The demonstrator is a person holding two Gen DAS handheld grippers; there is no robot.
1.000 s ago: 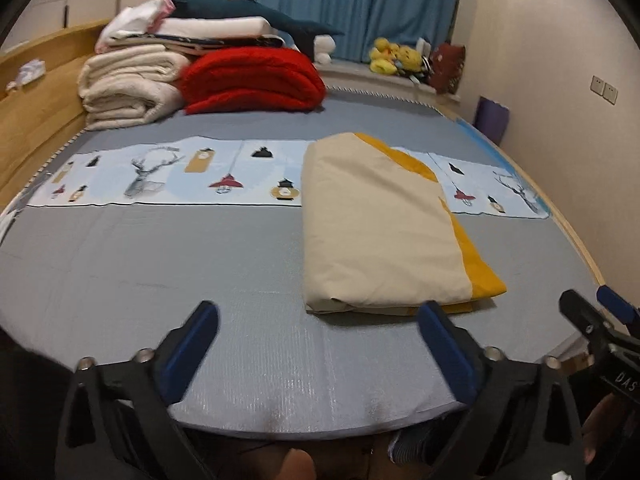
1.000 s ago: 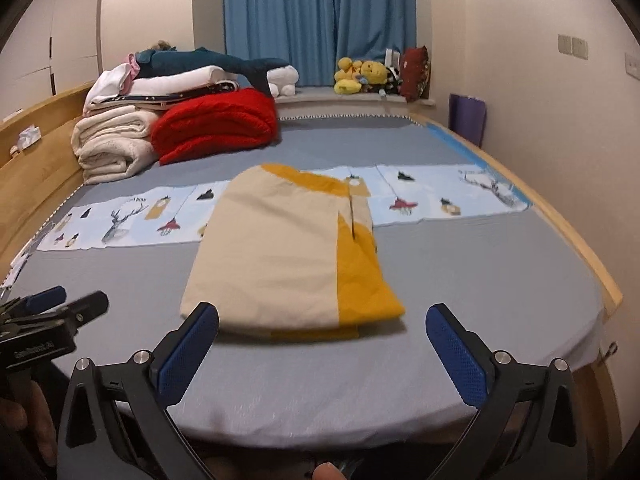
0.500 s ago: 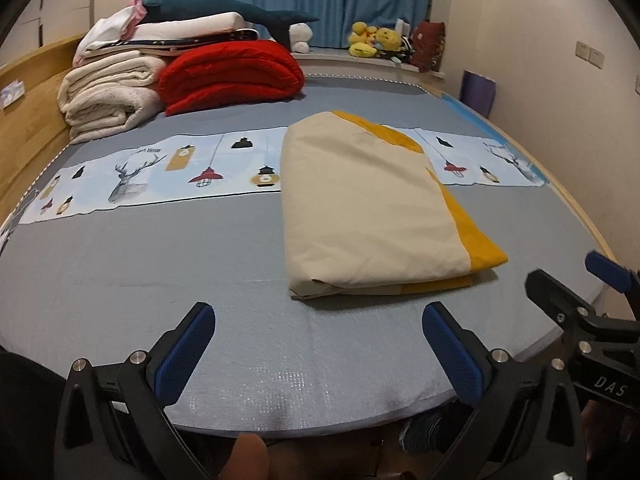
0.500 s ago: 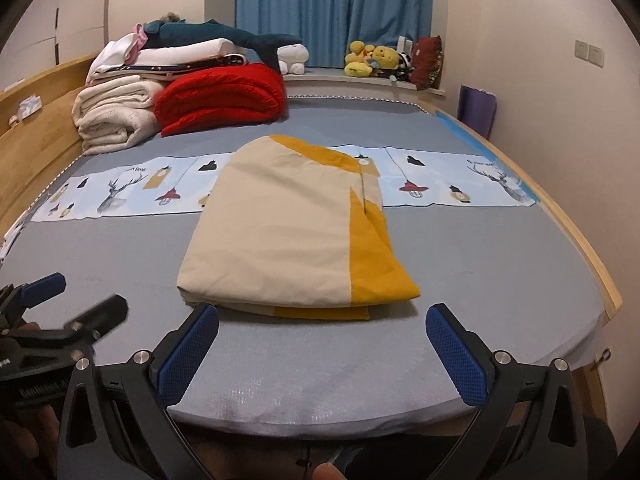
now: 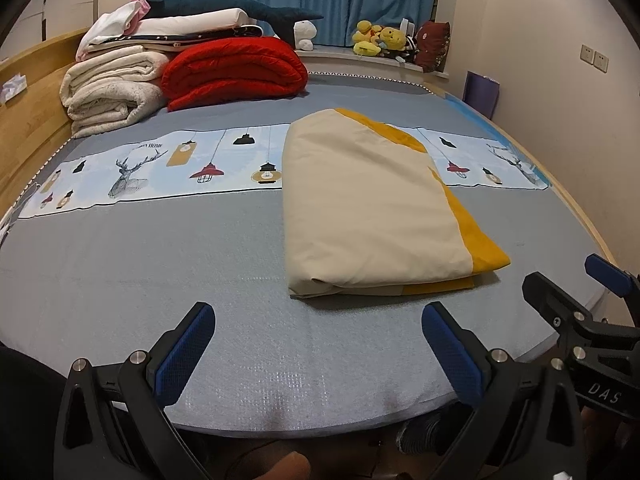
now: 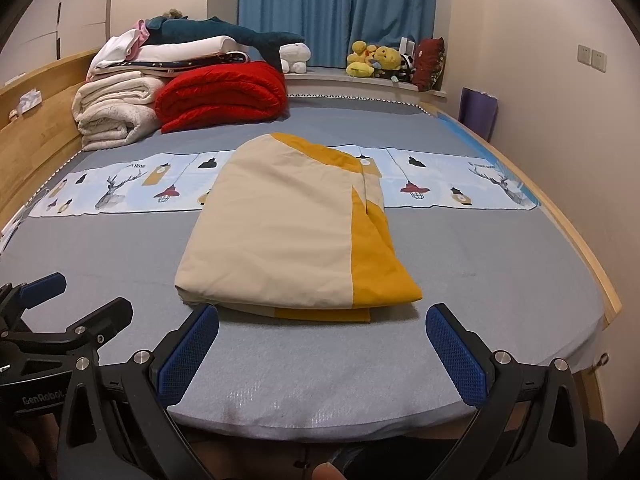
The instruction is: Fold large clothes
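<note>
Cream-and-yellow cloth (image 6: 280,236) lies folded into a neat rectangle mid-bed (image 6: 500,280), near the front edge. Left claw (image 5: 320,354) and right claw (image 6: 324,354) both spread, empty, apart from it. Folding appears essentially complete.

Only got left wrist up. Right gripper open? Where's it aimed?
Observer: Right gripper is open and aimed at the cloth's near folded edge. It is not touching the cloth.
Operator: Yellow side flat?
Observer: Not quite. Right wrist shows a beige flap over the yellow band toward the far end, with a slit beside it.
Operator: And my gripper from there?
Observer: Left gripper is open, low and left of the cloth, holding nothing.
</note>
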